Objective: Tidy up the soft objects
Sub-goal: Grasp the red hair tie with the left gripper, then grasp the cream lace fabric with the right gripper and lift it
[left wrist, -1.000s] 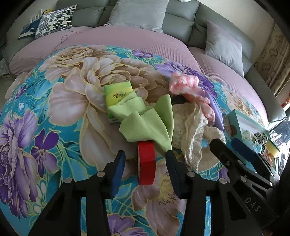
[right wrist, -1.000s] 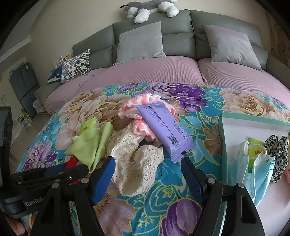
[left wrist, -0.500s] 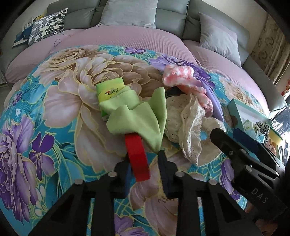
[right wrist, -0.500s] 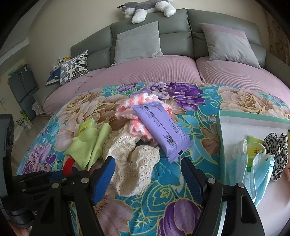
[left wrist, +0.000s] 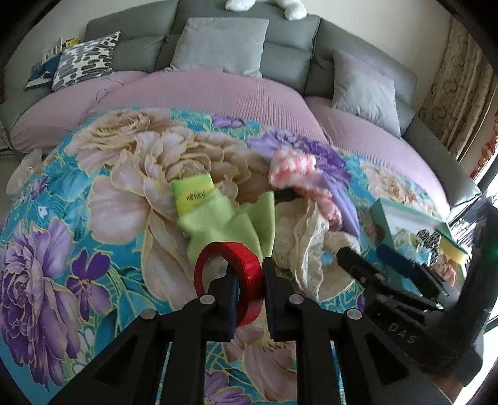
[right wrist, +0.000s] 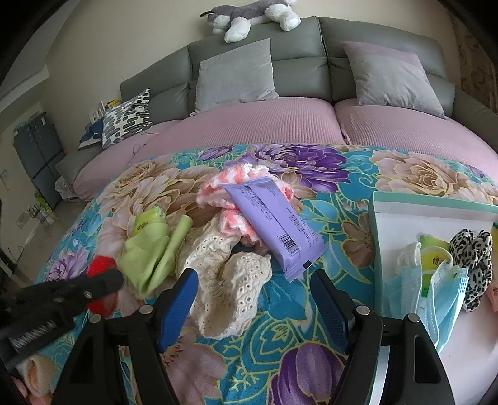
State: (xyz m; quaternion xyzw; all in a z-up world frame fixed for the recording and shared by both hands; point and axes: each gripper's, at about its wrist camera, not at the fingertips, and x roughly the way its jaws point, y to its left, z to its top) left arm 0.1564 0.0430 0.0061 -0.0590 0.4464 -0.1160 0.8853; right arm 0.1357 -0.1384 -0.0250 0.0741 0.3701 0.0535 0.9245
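My left gripper [left wrist: 250, 274] is shut on a red tape roll [left wrist: 246, 264] and holds it just above the floral blanket [left wrist: 93, 218]; the roll also shows in the right wrist view [right wrist: 101, 266]. Behind it lie a green cloth [left wrist: 224, 224], a green tissue pack [left wrist: 193, 194], a cream lace cloth [right wrist: 230, 280], a pink knitted piece [right wrist: 230, 187] and a purple wipes pack [right wrist: 274, 227]. My right gripper [right wrist: 255, 302] is open and empty, just in front of the lace cloth.
A teal-rimmed white box [right wrist: 435, 202] at the right holds blue face masks [right wrist: 435, 293], a green pack and a leopard-print item [right wrist: 473, 249]. A grey sofa with cushions [right wrist: 236, 74] and a plush dog [right wrist: 249, 15] stands behind.
My left gripper closed on the red tape roll and lifted it, tilting it so its ring shows. The right gripper stayed open and nearly still.
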